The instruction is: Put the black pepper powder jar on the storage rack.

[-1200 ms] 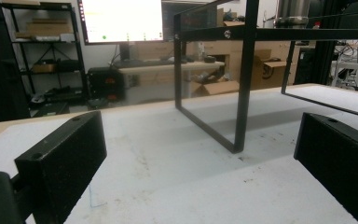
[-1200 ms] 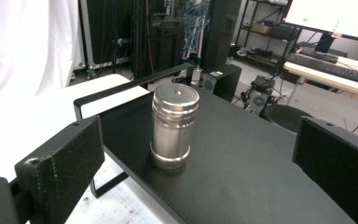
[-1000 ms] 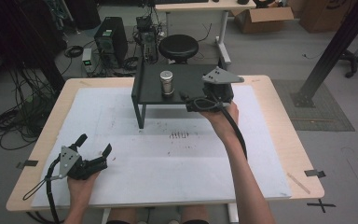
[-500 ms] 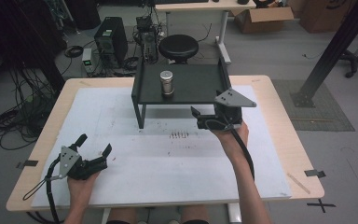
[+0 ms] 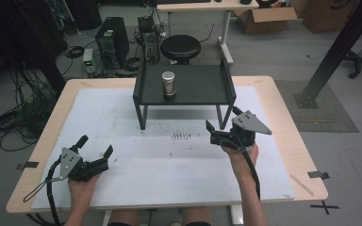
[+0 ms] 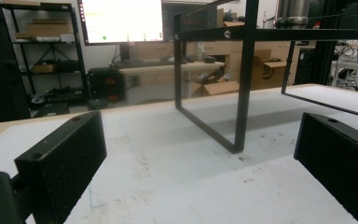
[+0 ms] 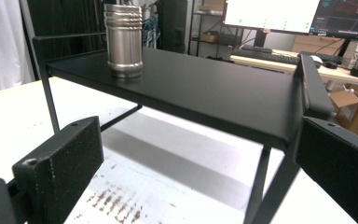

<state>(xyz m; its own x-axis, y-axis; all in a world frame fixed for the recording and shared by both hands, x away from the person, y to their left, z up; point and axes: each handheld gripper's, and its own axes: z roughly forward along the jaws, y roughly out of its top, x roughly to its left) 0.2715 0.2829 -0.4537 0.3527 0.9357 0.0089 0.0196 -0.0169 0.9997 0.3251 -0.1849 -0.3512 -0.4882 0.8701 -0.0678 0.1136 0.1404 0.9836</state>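
A small black metal stand point(image 5: 193, 84) sits at the back middle of the white mat, and a steel canister point(image 5: 168, 83) stands upright on its left half. My right gripper point(image 5: 211, 133) hovers open and empty just in front of the stand's right front leg. In the right gripper view the canister point(image 7: 123, 39) stands on the shelf top point(image 7: 205, 88) beyond my open right gripper point(image 7: 196, 172). My left gripper point(image 5: 95, 145) rests open and empty near the front left of the mat. In the left gripper view it point(image 6: 200, 163) faces a stand leg point(image 6: 242, 93).
The white mat point(image 5: 136, 165) covers most of the wooden table point(image 5: 283, 103); a dark smudge point(image 5: 181, 136) marks it in front of the stand. A stool point(image 5: 180, 47), a computer tower point(image 5: 111, 37) and cables lie on the floor behind the table.
My right gripper has pulled back from the stand's right side toward the person and come down in front of it. The left gripper and the canister have stayed put.
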